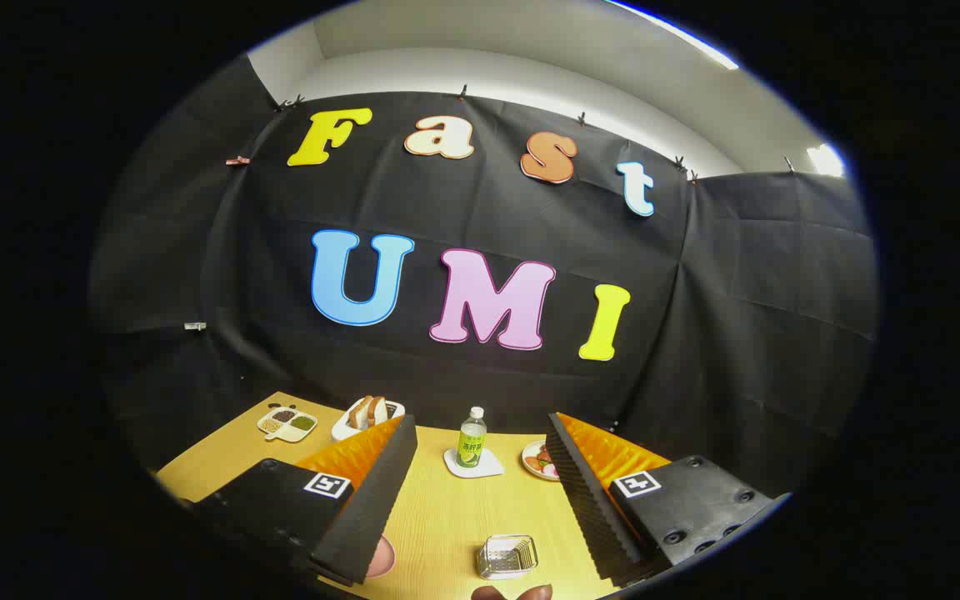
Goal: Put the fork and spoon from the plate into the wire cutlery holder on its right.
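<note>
Gripper view has your tongs (480,433) raised above the table (447,517), their fingers spread wide apart with nothing between them. The left finger (367,500) and the right finger (588,500) frame a strip of wood-grain tabletop.

Low between the fingers, nearer the right one, you can see the wire holder (507,556), a small rectangular basket standing on the table. Whether anything lies inside it is too small to tell. Just beside the inner edge of the left finger a pink plate (382,557) peeks out; most of it is hidden behind that finger, so you cannot see the fork or spoon on it from here. Plate and holder sit apart, with bare table between them.

Beyond the fingertips, a bottle (472,437) with a white cap stands upright on a white coaster (473,463), about midway between the two fingers. To its right, partly behind the right finger, is a dish (537,461) with red and white food. To the left, past the left fingertip, a white basket (361,419) holds sliced bread, and further left a divided tray (287,422) carries small heaps of grains or beans.

At the near edge of the table, below the holder, fingertips of a hand (513,592) show.
</note>
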### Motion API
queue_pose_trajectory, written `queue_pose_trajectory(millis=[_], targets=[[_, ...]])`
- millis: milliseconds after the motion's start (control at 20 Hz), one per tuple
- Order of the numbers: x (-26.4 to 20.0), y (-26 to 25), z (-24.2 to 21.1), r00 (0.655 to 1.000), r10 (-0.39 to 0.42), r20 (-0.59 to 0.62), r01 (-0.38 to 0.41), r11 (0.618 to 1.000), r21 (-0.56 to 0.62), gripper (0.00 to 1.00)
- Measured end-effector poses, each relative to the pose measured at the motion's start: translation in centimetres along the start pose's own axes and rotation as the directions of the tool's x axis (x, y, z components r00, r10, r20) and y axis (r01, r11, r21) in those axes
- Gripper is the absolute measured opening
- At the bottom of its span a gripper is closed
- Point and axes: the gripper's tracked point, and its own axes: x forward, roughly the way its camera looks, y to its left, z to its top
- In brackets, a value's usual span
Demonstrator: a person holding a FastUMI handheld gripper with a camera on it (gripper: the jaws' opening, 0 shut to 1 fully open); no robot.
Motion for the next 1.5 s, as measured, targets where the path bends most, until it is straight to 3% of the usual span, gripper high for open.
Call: queue_pose_trajectory(millis=[1050,1250,1500], targets=[[0.6,0.6,-0.7,1.000,0.014,-0.026,-0.014,1.000,0.012,0.98],[0.9,2.9,-2.9,0.989,0.094,-0.115,-0.092,0.995,0.023,0.98],[0.1,7.6,-7.4,0.926,0.248,-0.284,-0.247,0.968,0.041,0.98]])
